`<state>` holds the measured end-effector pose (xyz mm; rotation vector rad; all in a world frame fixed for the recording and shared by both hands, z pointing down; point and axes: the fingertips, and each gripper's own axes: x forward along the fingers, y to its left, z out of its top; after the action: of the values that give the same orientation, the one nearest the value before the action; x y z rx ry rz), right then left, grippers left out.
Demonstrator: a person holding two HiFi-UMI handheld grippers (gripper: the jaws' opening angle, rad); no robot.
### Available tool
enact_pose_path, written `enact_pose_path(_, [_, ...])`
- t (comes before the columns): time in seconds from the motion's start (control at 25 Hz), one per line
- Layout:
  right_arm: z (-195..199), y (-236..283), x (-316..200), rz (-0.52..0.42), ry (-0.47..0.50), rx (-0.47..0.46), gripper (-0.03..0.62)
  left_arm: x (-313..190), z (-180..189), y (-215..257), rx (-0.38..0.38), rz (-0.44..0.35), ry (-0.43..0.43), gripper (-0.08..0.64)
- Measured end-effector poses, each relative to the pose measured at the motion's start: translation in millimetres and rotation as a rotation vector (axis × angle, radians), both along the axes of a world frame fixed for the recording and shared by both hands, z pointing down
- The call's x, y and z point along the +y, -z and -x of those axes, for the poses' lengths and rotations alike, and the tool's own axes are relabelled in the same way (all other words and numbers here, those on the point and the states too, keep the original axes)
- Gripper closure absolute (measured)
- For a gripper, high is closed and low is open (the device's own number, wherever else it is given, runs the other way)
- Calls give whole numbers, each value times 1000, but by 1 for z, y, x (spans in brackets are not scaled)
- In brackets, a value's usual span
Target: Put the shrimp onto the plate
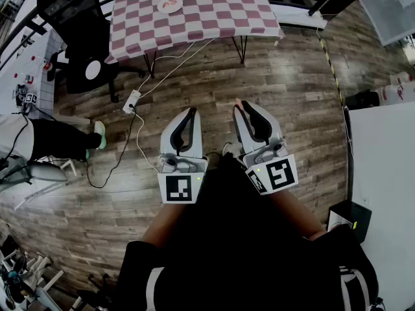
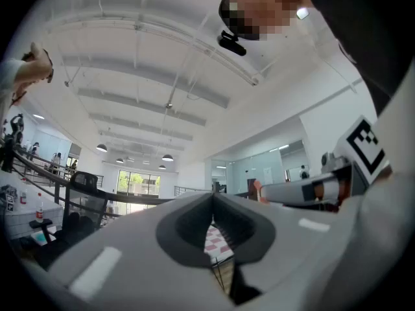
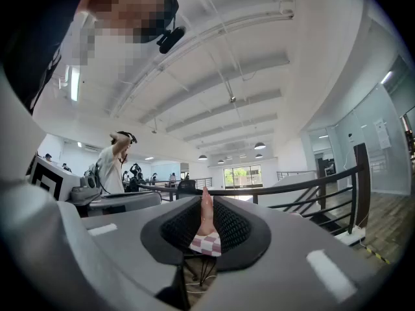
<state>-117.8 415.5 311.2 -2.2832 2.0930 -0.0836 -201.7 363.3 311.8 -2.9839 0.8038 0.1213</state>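
1. Pink and slim, the shrimp (image 3: 206, 214) stood pinched between the ribbed pads of the right claw (image 3: 206, 198). The jaws were drawn close on it, and its narrow end stuck out past their tips.
2. Seen from the head view, that right claw (image 1: 241, 105) was held level over the wooden floor (image 1: 292, 89). The shrimp (image 1: 238, 102) showed there only as a small pink point at the claw's front end.
3. The left claw (image 1: 192, 112) was held level beside it, on the left, and the two did not touch.
4. In the left gripper view, the left claw (image 2: 213, 198) had its jaws meeting at the tips, with nothing caught between them.
5. The plate (image 1: 163, 8) was white and round with a red shape on it. It lay on the desk (image 1: 214, 18), which had a red-and-white checked cloth, well ahead of both claws and well apart from the shrimp.
6. A black chair (image 1: 71, 11) stood at the desk's left end.
7. A white power strip (image 1: 131, 100) lay on the floor between the desk and the left claw, with white cables (image 1: 175, 63) running from it up toward the desk.
8. At the left edge of the head view, another person's leg (image 1: 58, 140) in dark trousers reached in, ending in a pale shoe.
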Motion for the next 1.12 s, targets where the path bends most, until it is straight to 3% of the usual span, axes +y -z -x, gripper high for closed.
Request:
enact_pose_path(0.36, [-26,4,7,-29,2,-14,532,8,-14,-3,30,12,-9,552])
enact_pose_path(0.6, [-39,2,5,-43,50,-26,532,2,-19,-3,30,17,47,552])
enact_pose_path(0.76, [-49,-1,3,-43,87,-27,532,-1,-24,5,76,-15,82,552])
enact_pose_path(1.12, [-75,-20,11,-8,192,-35,532,8,-46,-16,31,8,168,552])
